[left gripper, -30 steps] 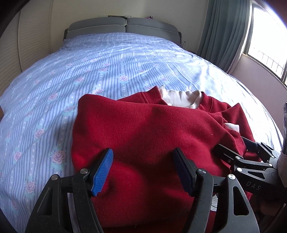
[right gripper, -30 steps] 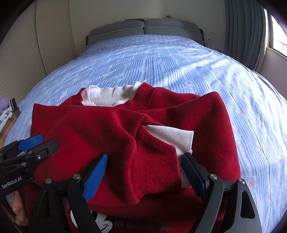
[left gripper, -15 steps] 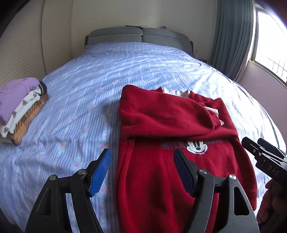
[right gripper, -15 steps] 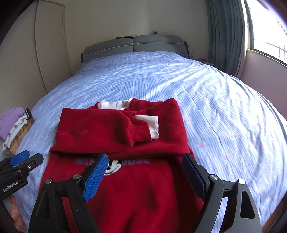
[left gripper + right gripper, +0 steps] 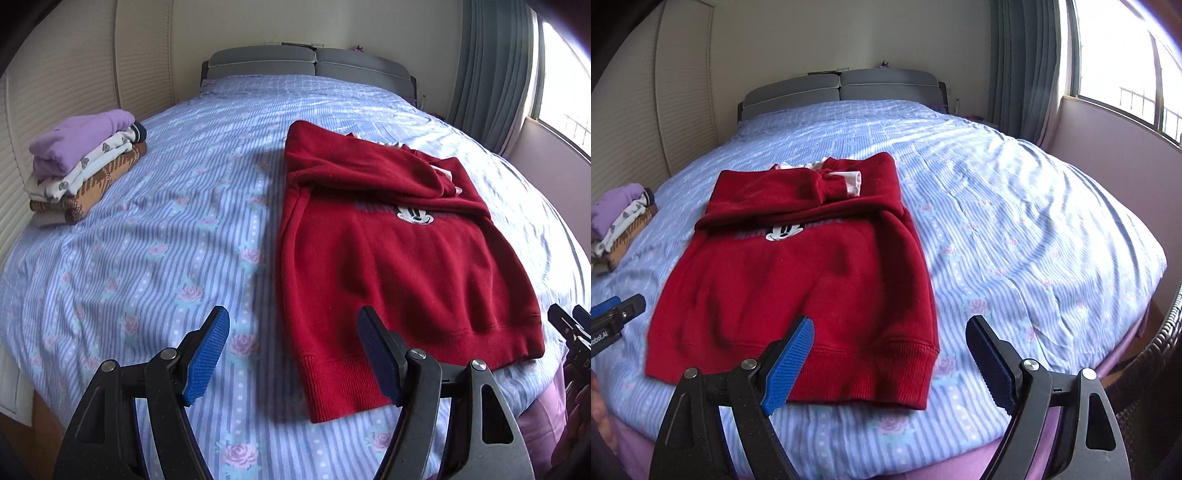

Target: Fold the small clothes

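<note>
A red sweatshirt (image 5: 399,266) (image 5: 798,280) with a cartoon mouse print lies flat on the bed, both sleeves folded across its chest, white cuff showing. My left gripper (image 5: 293,354) hangs open above the sweatshirt's near left hem corner, nothing between its blue pads. My right gripper (image 5: 890,363) is open too, over the near right hem corner, holding nothing. Each gripper's tip shows at the edge of the other's view: the right gripper (image 5: 569,328) and the left gripper (image 5: 617,310).
The bed (image 5: 155,236) wears a blue striped sheet with roses. A stack of folded clothes (image 5: 81,162) (image 5: 620,218) sits at its left side. Grey headboard, curtains and a window stand beyond. A dark wicker edge (image 5: 1160,354) is at the right.
Both grippers have pulled back from the sleeves toward the near edge of the bed. The whole sweatshirt and its hem now show, and the folded stack has come into view.
</note>
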Available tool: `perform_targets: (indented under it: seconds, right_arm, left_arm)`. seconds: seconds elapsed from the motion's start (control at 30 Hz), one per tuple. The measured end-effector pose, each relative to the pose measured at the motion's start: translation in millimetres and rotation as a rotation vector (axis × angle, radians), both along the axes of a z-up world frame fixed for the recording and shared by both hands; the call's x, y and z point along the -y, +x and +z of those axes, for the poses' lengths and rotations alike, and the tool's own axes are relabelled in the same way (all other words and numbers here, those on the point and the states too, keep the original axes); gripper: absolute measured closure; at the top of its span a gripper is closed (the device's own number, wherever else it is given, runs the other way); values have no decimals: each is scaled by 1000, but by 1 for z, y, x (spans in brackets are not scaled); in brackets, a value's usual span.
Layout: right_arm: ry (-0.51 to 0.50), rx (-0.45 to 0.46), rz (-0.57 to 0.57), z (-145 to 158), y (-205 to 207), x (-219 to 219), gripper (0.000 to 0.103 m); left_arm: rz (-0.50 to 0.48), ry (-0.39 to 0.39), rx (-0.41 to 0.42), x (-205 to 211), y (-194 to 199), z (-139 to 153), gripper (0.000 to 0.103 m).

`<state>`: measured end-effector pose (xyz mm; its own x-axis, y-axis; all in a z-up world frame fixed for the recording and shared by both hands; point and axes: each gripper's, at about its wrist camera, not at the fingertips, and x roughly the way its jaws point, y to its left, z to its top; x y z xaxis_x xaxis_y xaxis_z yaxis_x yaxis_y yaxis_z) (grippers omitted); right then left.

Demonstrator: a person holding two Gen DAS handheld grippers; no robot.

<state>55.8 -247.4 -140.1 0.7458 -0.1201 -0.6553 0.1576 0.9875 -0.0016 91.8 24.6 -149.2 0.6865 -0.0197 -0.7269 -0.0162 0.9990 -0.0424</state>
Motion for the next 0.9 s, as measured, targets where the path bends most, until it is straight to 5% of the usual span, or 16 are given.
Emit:
perform_targets:
  seconds: [0.47,0.67,0.83,0.9]
  right_arm:
    - [159,-105,-104,-31,1,43,19]
    - [157,-129,-40,-36,8,32,32]
    - [176,-180,-9,-45,17,29,32]
    - [207,-205,-7,-51,20,32,44]
  left_arm:
    - [26,-81,-74,-4,-4,-35,39]
    - [20,-94,-107,-2,-1,-43,50]
    - [6,-114,-128,0,-1,-49,59]
    - [-2,-126,-138,1,-1,-51,65]
